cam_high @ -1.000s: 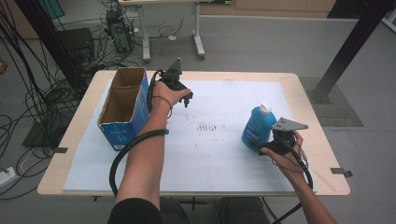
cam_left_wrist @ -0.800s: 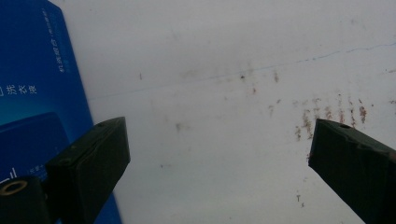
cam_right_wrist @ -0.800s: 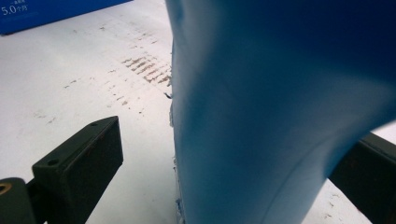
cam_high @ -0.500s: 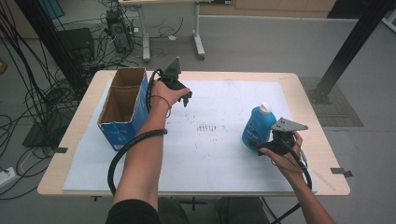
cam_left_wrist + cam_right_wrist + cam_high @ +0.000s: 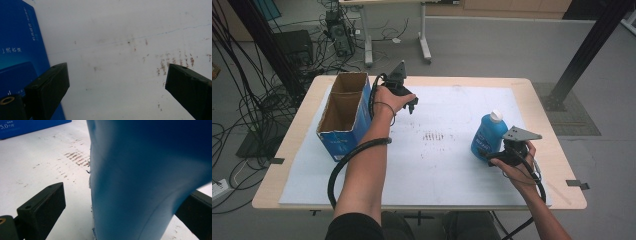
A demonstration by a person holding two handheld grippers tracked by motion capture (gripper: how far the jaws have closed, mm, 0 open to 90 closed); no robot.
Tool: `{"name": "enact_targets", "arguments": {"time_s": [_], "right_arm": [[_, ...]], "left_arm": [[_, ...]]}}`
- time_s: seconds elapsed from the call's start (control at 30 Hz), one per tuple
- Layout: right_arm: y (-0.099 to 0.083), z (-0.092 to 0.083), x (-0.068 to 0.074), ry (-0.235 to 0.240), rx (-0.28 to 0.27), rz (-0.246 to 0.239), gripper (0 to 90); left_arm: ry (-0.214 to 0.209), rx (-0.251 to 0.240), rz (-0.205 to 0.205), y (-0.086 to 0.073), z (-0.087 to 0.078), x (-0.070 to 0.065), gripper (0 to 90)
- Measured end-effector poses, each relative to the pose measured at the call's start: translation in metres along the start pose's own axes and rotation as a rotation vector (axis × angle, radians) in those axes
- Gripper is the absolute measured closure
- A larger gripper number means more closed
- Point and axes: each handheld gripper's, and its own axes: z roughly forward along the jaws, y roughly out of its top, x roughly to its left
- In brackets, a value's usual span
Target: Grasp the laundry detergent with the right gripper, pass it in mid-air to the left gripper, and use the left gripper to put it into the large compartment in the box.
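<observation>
One blue bottle (image 5: 488, 136) stands upright near the table's (image 5: 532, 95) right edge, sitting between the right gripper's (image 5: 502, 154) spread jaws, which aren't clamped on it. One open cardboard box (image 5: 343, 112) sits by the left edge, and the left gripper (image 5: 411, 106) hovers just beside it, jaws wide apart, holding nothing.

Blue bottle (image 5: 488, 137) with white cap (image 5: 496, 116); blue box (image 5: 343, 112), brown inside.

An open blue cardboard box (image 5: 343, 120) stands at the table's (image 5: 542, 107) far left, on a white sheet (image 5: 447, 165). Just right of it hangs the left gripper (image 5: 411, 106). A blue plastic bottle (image 5: 488, 136) stands upright at the right, the right gripper (image 5: 497, 156) around its base
</observation>
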Motion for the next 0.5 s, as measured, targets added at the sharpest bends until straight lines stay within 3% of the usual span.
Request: {"name": "enact_targets", "arguments": {"time_s": [0.5], "right_arm": [[-0.0002, -0.0004, -0.0001, 0.002, -0.008, -0.004, 1.6]], "left_arm": [[0.001, -0.003, 0.004, 0.0013, -0.0026, -0.0022, 5.7]]}}
